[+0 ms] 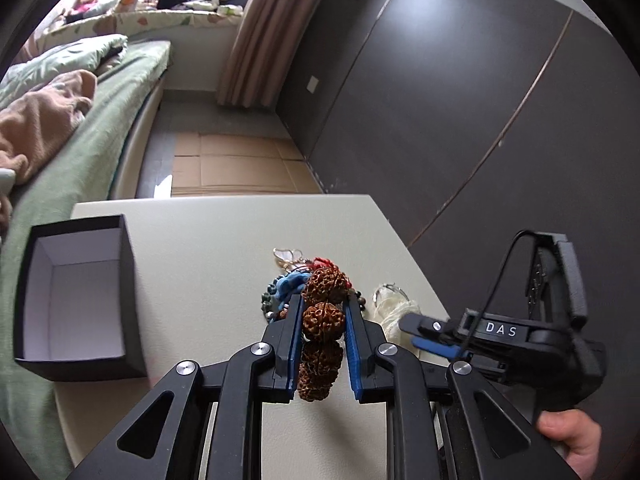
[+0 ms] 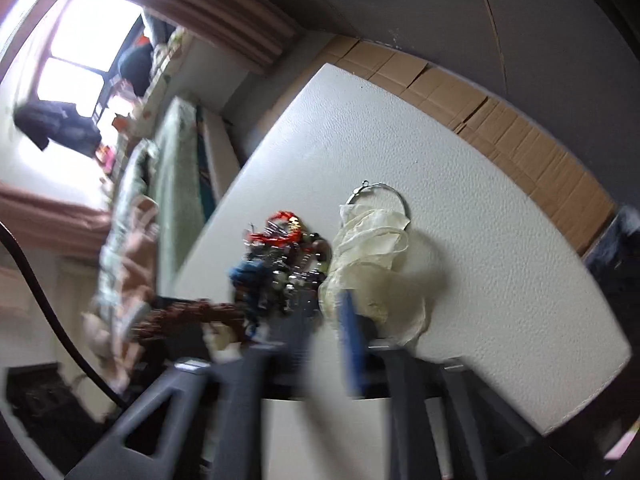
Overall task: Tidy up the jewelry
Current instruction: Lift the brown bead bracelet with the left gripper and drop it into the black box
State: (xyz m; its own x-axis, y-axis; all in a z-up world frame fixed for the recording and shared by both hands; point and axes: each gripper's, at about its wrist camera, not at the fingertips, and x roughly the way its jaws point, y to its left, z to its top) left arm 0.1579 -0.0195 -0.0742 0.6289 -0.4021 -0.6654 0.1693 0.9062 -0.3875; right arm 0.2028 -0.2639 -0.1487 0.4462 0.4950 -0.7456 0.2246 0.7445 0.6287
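1. Two blue-padded fingers of the left gripper (image 1: 323,304) clamp a bracelet of big knobbly brown seed beads (image 1: 322,320), which hangs between them above the table at lower centre of the left wrist view.
2. "DAS" is printed in white on the black body of the right gripper (image 1: 416,330), which enters from the right edge with its blue-tipped fingers reaching toward a cream gauze pouch (image 1: 390,306); a thumb (image 1: 568,432) holds its handle at lower right.
3. Blur smears the right wrist view: the right gripper's jaws stand partly apart, and nothing is seen clamped between them; one blue pad (image 2: 352,344) lies at the pouch's near edge.
4. Behind the bracelet, a tangled heap of jewelry with blue, red and dark beads (image 1: 288,286) rests on the off-white table (image 1: 224,240), touching the pouch.
5. An open black square box with white lining (image 1: 76,300) sits at the table's left edge, well apart from the heap.
6. Both grippers point steeply downward.
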